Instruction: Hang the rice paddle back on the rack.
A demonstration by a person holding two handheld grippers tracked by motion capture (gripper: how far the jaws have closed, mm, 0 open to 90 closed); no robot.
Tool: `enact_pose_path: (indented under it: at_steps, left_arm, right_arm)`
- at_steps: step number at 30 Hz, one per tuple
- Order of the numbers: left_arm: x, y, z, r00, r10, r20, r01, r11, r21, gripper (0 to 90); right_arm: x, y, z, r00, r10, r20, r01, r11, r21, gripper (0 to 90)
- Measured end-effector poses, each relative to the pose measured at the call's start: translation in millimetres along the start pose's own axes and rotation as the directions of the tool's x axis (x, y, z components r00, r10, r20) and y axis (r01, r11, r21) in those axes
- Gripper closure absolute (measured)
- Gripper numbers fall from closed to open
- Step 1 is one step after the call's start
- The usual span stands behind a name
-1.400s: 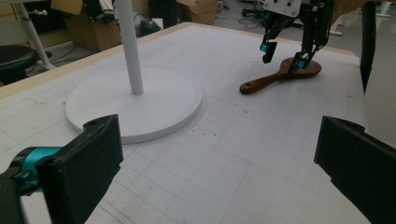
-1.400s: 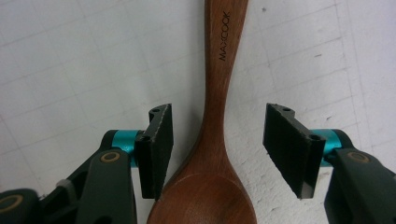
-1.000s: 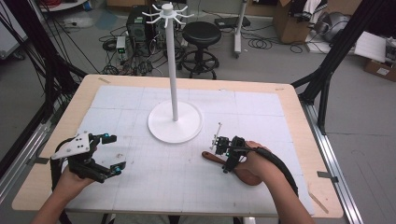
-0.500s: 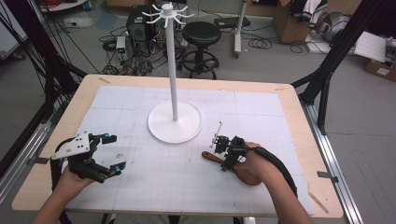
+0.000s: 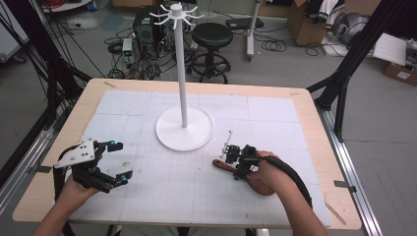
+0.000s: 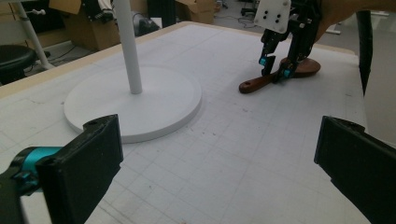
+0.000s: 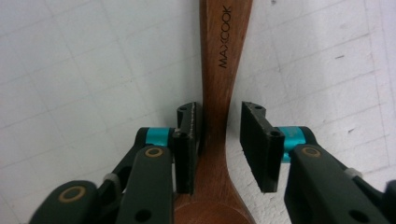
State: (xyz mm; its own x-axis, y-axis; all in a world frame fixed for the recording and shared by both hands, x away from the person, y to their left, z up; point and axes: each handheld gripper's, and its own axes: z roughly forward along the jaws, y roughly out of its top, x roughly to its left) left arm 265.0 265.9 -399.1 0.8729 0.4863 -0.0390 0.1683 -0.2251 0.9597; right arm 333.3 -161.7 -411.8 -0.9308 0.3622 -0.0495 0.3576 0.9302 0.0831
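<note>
A: The right hand-held gripper (image 7: 218, 149) is straddling the neck of the wooden spoon (image 7: 219, 84), at the bottom of the right gripper view. Its jaws are sitting apart. The left jaw is lying against the wood or just beside it, and there is a clear gap on the right, so nothing is being clamped.

B: And the spoon itself is lying where?

A: It is lying flat on the bench (image 5: 314, 123), lower right of centre in the high view, with the person's right hand (image 5: 268, 172) covering the bowl end. The handle is pointing toward the white stand (image 5: 183, 129).

B: What is the left hand-held gripper (image 5: 101, 162) doing?

A: It is resting at the lower left of the high view, jaws spread wide and holding nothing, well apart from the spoon.

B: Farther back?

A: The stand's round base is sitting mid-bench, its pole rising to a ring of hooks (image 5: 175, 12) at the top edge of the frame.

B: What could be going wrong from here?

A: My guess is that an uneven closing is the risk. With one jaw nearer, the neck could be getting pushed sideways, or twisting on its rounded edge and slipping out. A grip this near the bowl could also be leaving the long handle drooping once it is lifted.
</note>
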Motion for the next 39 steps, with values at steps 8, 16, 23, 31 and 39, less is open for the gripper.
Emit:
enact_pose_path:
  at_steps: [8,16,23,31,39]
  left_arm:
    - [-0.1,0.0,-0.1,1.0000,0.001,0.000,-0.001,1.0000,0.000,1.7]
    - [-0.9,-0.1,0.5,1.0000,0.002,0.000,-0.002,1.0000,0.004,1.7]
    - [-1.0,-0.2,0.9,1.0000,0.007,0.002,-0.007,0.9999,0.008,1.7]
    - [-1.4,-0.3,1.2,1.0000,0.007,0.001,-0.007,0.9999,0.010,1.7]
    - [-1.7,-0.3,1.1,1.0000,0.007,0.000,-0.007,0.9999,0.010,1.7]
  right_arm:
    - [0.3,0.5,0.8,0.9998,-0.013,-0.014,0.013,1.000,0.001,73.6]
    - [-1.9,-1.4,1.5,0.9992,0.005,-0.041,-0.005,1.000,-0.008,76.0]
    - [-0.6,-1.0,1.8,0.9995,-0.009,-0.030,0.008,1.000,-0.008,77.7]
    - [0.5,-0.1,1.3,0.9995,-0.015,-0.029,0.015,1.000,0.002,77.3]
    - [0.3,-0.3,1.5,0.9997,0.001,-0.025,-0.001,1.000,-0.004,78.7]
